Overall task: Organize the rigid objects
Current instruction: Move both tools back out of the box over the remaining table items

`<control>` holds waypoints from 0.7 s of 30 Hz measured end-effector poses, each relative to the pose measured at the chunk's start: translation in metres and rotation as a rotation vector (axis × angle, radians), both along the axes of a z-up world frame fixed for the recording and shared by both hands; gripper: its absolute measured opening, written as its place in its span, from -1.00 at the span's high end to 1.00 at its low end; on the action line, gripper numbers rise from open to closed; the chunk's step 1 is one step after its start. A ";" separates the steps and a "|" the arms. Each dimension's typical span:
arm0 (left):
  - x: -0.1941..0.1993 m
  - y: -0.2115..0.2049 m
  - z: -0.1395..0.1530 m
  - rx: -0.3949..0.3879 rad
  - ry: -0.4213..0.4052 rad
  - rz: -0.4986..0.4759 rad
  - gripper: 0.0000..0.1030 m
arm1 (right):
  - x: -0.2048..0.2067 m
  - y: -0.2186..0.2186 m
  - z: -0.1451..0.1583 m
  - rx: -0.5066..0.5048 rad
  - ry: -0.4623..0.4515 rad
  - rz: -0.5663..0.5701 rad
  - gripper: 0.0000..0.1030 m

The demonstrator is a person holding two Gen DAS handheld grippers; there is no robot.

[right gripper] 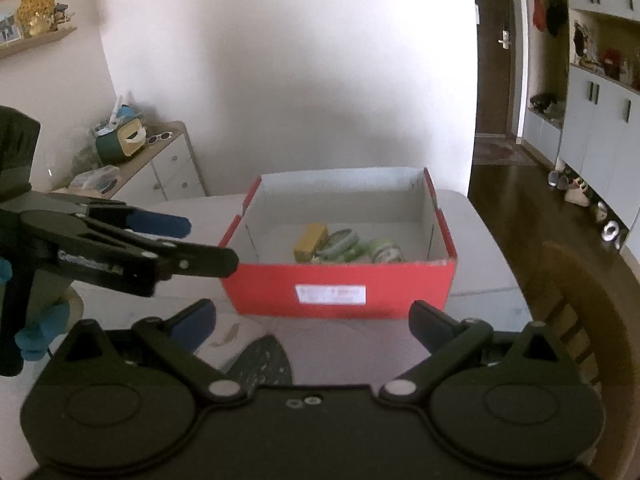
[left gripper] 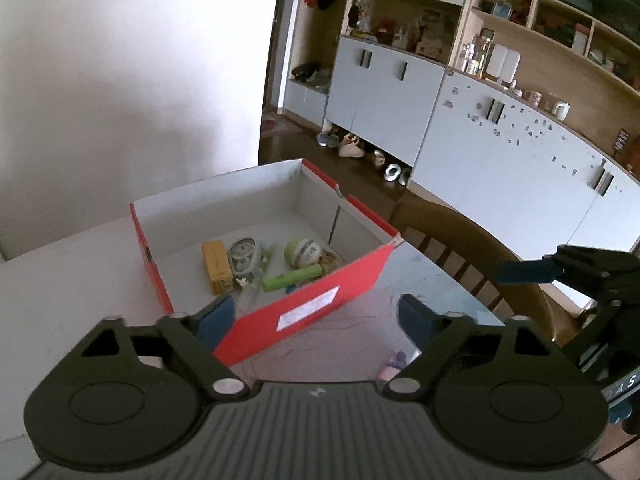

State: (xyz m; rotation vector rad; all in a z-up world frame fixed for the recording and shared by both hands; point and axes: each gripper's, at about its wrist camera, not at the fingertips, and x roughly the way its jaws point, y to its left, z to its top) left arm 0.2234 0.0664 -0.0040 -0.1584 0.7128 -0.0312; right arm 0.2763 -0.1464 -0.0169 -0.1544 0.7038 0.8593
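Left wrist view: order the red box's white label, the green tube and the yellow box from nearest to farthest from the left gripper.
From the left gripper:
1. White label, on the red box's near outer wall.
2. Green tube, inside, just behind that wall.
3. Yellow box, inside, left, slightly farther back.

Box (right gripper: pixel 340 280) looks like matt red cardboard, white paper label; chair (left gripper: pixel 460 240) glossy dark wood; table (left gripper: pixel 60 280) smooth, pale.

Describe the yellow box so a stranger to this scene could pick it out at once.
Find the red cardboard box with white inner walls standing open on the pale table. On its floor lies a small cluster of items, and the yellow box is at the left end, beside a round tin. It is the only yellow, straight-edged block there; its neighbours are rounded and green or grey.
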 end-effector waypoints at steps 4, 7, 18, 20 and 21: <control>-0.016 -0.008 -0.004 -0.001 -0.025 -0.004 -0.99 | -0.013 -0.015 -0.010 -0.004 0.008 -0.023 -1.00; -0.028 -0.011 -0.010 -0.021 -0.036 0.005 -0.99 | -0.022 -0.026 -0.018 -0.006 0.008 -0.039 -1.00; -0.068 -0.023 -0.049 -0.016 -0.023 0.031 -0.99 | -0.045 -0.058 -0.070 -0.071 0.047 -0.115 -1.00; -0.074 -0.026 -0.062 -0.026 0.003 0.017 -0.99 | -0.047 -0.059 -0.080 -0.090 0.061 -0.123 -0.99; -0.077 -0.026 -0.068 -0.032 0.016 0.018 -0.99 | -0.047 -0.061 -0.084 -0.093 0.071 -0.126 -0.99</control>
